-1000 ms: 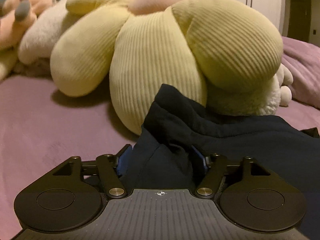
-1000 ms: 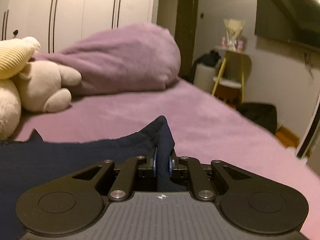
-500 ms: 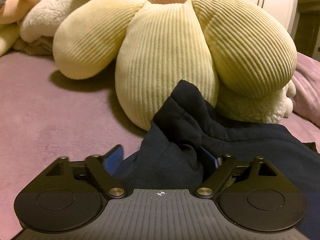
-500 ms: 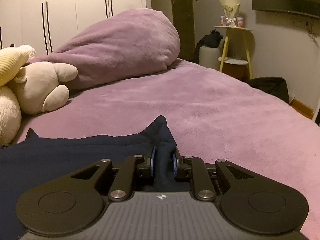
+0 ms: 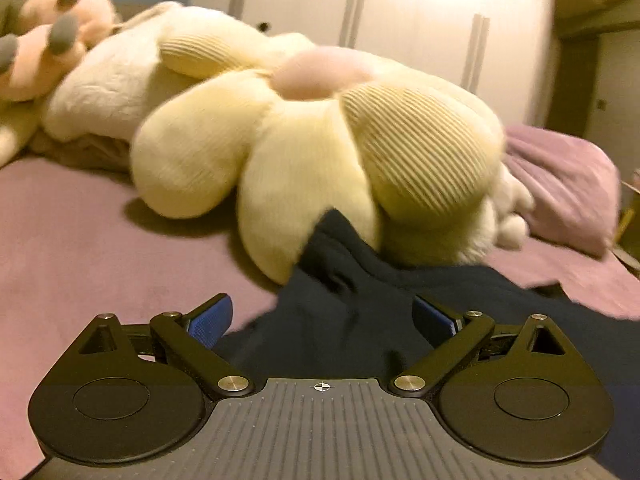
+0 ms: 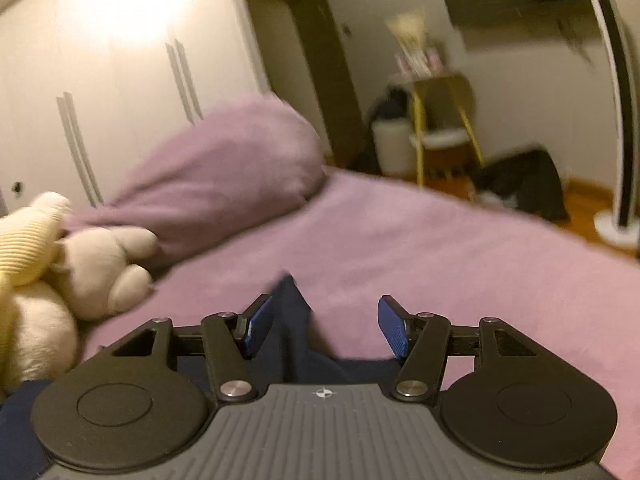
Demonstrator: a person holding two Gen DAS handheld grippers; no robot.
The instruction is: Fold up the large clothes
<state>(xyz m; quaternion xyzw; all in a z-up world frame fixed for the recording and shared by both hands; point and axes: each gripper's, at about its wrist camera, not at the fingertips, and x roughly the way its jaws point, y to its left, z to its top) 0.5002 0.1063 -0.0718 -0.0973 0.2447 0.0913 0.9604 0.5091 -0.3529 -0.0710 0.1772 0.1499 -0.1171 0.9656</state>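
Left wrist view shows the left tool (image 5: 322,318) low over the bed, with its two blue pads (image 5: 212,322) spread wide apart. One dark blue garment (image 5: 352,312) lies bunched between them, and neither pad squeezes it. The cloth spreads off to the right across the purple bed cover (image 5: 92,256). A peak of the cloth touches one big yellow flower cushion (image 5: 320,152) with a pink middle. Behind the cushion lie two more soft toys: one white plush (image 5: 116,88) and one pink plush (image 5: 48,52) with grey tips. One purple pillow (image 5: 564,184) sits far to the right. White wardrobe doors (image 5: 400,12) stand at the back.

Right wrist view shows the right tool (image 6: 324,326) with its two pads also wide apart. A folded tip of the garment (image 6: 294,324) stands up between them, closer to the left pad, and it is not pinched. Just past it, on the left, one cream plush toy (image 6: 100,268) lies next to a yellow cushion petal (image 6: 24,248). The purple pillow (image 6: 224,176) rests behind them. Far off stand one yellow-legged side table (image 6: 440,92) and one dark bag (image 6: 524,184) on the floor. Both pictures are a bit blurry.
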